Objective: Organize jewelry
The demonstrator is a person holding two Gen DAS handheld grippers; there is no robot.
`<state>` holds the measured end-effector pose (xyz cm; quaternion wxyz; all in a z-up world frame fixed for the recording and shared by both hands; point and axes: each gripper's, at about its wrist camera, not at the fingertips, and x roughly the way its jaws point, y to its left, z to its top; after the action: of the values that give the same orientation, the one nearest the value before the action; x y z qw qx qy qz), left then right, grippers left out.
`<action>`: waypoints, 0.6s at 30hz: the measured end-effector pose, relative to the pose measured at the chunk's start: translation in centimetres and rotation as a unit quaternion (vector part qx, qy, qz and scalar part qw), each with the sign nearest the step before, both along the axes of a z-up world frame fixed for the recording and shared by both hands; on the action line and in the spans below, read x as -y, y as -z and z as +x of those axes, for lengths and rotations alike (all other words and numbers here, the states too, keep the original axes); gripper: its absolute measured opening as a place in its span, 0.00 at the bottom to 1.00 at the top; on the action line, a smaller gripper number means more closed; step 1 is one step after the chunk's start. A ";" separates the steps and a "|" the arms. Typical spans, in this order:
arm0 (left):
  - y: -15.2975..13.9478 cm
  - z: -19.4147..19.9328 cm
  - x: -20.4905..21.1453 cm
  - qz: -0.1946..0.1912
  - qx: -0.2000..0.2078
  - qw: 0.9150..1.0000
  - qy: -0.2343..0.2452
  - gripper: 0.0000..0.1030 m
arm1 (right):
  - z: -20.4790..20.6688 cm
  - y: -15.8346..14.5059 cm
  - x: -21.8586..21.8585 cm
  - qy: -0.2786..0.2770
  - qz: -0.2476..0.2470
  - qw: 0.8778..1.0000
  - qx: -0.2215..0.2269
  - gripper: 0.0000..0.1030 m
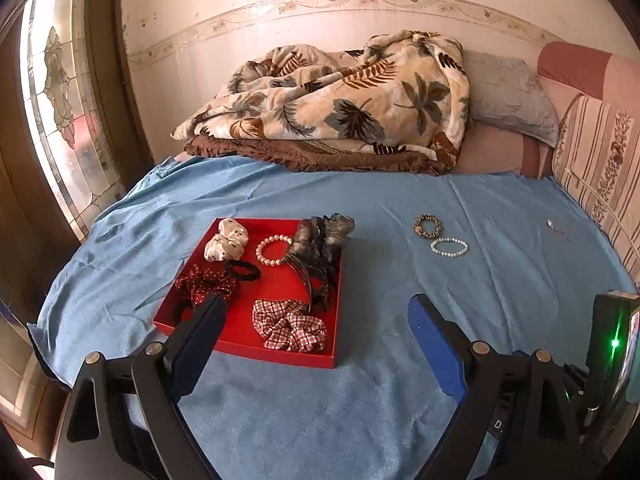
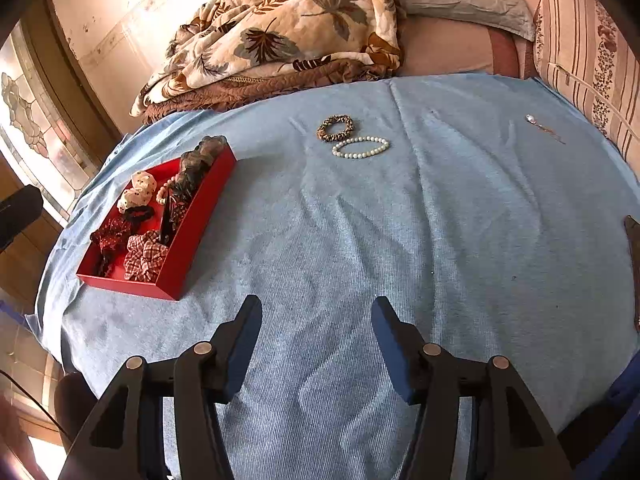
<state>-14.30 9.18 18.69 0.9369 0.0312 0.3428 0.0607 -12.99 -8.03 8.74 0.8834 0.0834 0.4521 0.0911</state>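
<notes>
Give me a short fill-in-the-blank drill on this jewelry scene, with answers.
1. The tray holding the scrunchies is coloured ____.
2. The bead bracelet outside the tray lies on the ____ cloth.
3. Beside that bracelet lies a leopard-print ____.
4. Neither the left gripper nor the right gripper holds anything; both jaws are ____.

Answers: red; blue; scrunchie; open

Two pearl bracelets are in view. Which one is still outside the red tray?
The white pearl bracelet lying on the blue cloth, touching the leopard-print scrunchie. The other pearl bracelet already sits inside the red tray.
</notes>
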 end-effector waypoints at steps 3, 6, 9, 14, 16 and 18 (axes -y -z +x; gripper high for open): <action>0.4 0.2 0.3 0.002 -0.010 1.000 0.005 0.89 | -0.1 0.2 -0.3 -0.005 -0.004 1.000 -0.002 0.61; 1.0 0.6 0.1 -0.001 -0.023 1.000 0.006 0.89 | -0.1 0.4 -0.6 -0.010 -0.010 1.000 0.000 0.61; 1.5 0.9 0.0 -0.004 -0.032 0.999 0.006 0.89 | 0.0 0.8 -0.6 -0.010 -0.014 1.000 -0.001 0.61; 2.6 1.6 -0.1 -0.007 -0.050 0.999 0.006 0.89 | 0.5 1.6 -0.4 -0.005 -0.012 1.000 -0.011 0.62; 3.0 1.9 0.0 -0.004 -0.055 0.998 0.006 0.89 | 0.7 1.9 -0.2 -0.003 -0.012 1.000 -0.015 0.62; 3.4 2.2 0.2 -0.001 -0.060 0.998 0.007 0.89 | 0.9 2.2 -0.1 -0.001 -0.011 1.000 -0.019 0.62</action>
<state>-12.14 9.00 15.31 0.9150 0.0364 0.3986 0.0515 -12.09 -7.95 6.52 0.8754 0.0748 0.4699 0.0856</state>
